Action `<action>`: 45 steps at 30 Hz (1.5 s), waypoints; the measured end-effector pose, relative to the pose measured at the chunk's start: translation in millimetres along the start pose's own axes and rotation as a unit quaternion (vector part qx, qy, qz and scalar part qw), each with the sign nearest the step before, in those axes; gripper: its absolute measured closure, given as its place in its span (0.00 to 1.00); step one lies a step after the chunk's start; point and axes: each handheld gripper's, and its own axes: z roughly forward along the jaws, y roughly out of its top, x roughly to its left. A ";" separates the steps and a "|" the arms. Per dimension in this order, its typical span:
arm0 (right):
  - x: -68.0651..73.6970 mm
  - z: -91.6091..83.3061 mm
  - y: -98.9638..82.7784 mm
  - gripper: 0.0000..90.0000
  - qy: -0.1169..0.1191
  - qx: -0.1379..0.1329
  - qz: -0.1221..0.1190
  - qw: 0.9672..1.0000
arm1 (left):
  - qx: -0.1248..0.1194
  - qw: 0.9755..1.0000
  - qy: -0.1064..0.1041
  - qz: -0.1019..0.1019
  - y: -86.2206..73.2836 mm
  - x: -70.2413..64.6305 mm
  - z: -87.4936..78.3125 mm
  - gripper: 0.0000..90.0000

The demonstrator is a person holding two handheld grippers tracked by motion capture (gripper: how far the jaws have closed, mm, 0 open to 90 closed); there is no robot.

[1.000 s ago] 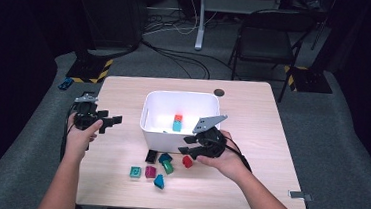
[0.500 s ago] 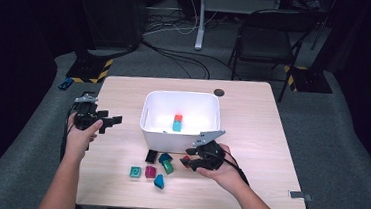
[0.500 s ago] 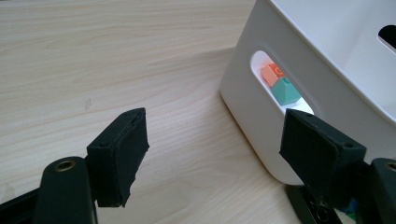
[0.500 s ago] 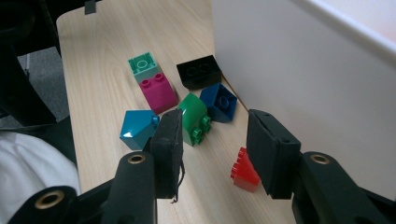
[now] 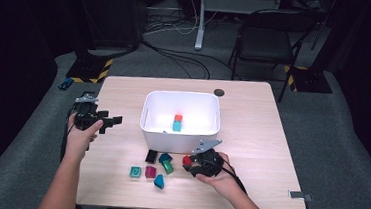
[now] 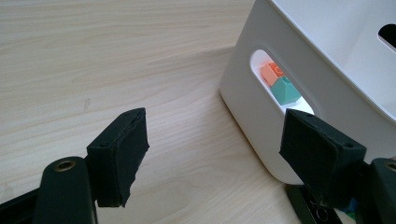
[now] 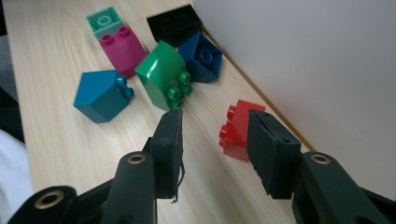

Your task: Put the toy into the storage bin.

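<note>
A red brick (image 7: pixel 236 126) lies on its side on the wooden table, close to the white bin's wall (image 7: pixel 303 60). My right gripper (image 7: pixel 215 116) is low over the table and open. The brick lies between its jaw tips, nearer the right pad (image 7: pixel 273 149), and the left pad stands clear of it. In the high view the right gripper (image 5: pixel 191 164) sits just in front of the bin (image 5: pixel 180 141), at the red brick (image 5: pixel 187 160). My left gripper (image 5: pixel 112 122) is held open at the table's left, with nothing between its jaws (image 6: pixel 215 135).
Loose bricks lie left of the red one: green (image 7: pixel 163 77), dark blue (image 7: pixel 201 56), black (image 7: pixel 173 23), magenta (image 7: pixel 123 46), teal (image 7: pixel 100 95) and pale green (image 7: pixel 105 19). Inside the bin sit an orange brick (image 5: pixel 178 118) and a teal brick (image 5: pixel 176 126). A dark round grommet (image 5: pixel 218 92) marks the table's far edge.
My right gripper has come down from beside the bin's front rim to table level at the red brick. The left gripper has stayed where it was.
</note>
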 end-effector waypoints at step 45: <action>6.3 23.4 7.1 0.75 -0.002 0.014 -0.006 1.000 | -0.001 1.000 0.000 0.000 -0.1 0.4 -0.1 0.26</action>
